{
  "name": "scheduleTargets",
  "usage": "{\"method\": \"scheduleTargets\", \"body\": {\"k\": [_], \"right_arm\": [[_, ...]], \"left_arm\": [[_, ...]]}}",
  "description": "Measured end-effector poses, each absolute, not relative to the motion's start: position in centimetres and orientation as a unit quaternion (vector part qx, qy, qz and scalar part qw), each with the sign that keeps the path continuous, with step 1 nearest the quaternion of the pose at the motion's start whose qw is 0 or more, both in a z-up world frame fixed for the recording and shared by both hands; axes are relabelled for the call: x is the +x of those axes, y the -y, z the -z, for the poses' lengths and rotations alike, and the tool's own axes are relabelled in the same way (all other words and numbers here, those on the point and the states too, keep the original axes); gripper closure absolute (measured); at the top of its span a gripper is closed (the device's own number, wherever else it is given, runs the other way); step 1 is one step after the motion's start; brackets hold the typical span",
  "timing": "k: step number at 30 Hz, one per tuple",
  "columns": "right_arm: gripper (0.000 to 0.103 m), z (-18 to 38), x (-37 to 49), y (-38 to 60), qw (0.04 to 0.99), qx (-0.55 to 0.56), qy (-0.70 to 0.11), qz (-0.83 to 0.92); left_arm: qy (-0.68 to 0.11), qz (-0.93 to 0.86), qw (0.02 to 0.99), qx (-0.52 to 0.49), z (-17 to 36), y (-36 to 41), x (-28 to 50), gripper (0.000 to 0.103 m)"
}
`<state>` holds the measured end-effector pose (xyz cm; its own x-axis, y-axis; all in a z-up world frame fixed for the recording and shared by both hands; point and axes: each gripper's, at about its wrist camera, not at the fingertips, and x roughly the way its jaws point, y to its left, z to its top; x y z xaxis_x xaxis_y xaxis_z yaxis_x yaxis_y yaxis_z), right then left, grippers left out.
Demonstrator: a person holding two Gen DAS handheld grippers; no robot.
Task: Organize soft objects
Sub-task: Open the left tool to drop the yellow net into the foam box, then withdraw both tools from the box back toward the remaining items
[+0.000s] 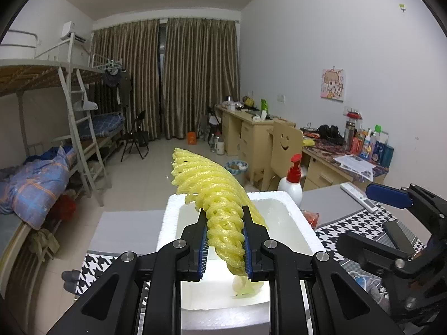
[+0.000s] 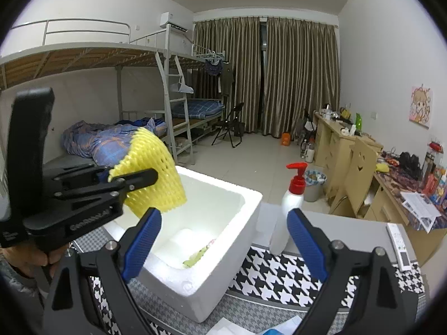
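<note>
Yellow foam mesh sleeve [image 1: 220,212] — flattened, tilted, held above open white foam box [image 2: 245,203], greenish item [image 2: 195,258] inside

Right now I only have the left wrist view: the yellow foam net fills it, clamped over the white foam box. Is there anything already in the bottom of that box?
Observer: Yes. In the right wrist view, something small and greenish lies on the floor of the white foam box; I can't tell what it is.
Operator: Is my right gripper holding anything?
Observer: No. The right gripper is open, with nothing between its fingers.
Operator: How does the net sit relative to the box?
Observer: The yellow foam net, gripped by the left gripper, is above the box's left far corner, clear of the rim.
</note>
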<state>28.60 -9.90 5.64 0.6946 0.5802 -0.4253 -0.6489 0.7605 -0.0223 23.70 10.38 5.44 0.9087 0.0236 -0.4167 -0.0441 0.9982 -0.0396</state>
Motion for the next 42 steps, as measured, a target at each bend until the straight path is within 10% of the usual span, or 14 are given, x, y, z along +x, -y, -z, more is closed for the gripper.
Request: {"method": "scheduleTargets", "body": {"k": [4,13,42], "right_arm": [[0.009,-5.6,28.5,10.4,0.921,-0.085,-0.194,-0.327],[0.009,-5.5,28.9,11.5,0.924,-0.076,-0.196,-0.319],[0.009,-6.8,25.8,16.2,0.939,-0.051,-0.167,-0.295]], "left_arm": [[-0.222,-0.017,0.975,-0.024,-5.1,-10.5,24.3,0.074],[-0.225,-0.042,0.973,-0.033,-4.6,-11.2,24.5,0.012],[-0.15,-0.01,0.989,-0.012,-7.8,-6.7,17.8,0.001]]}}
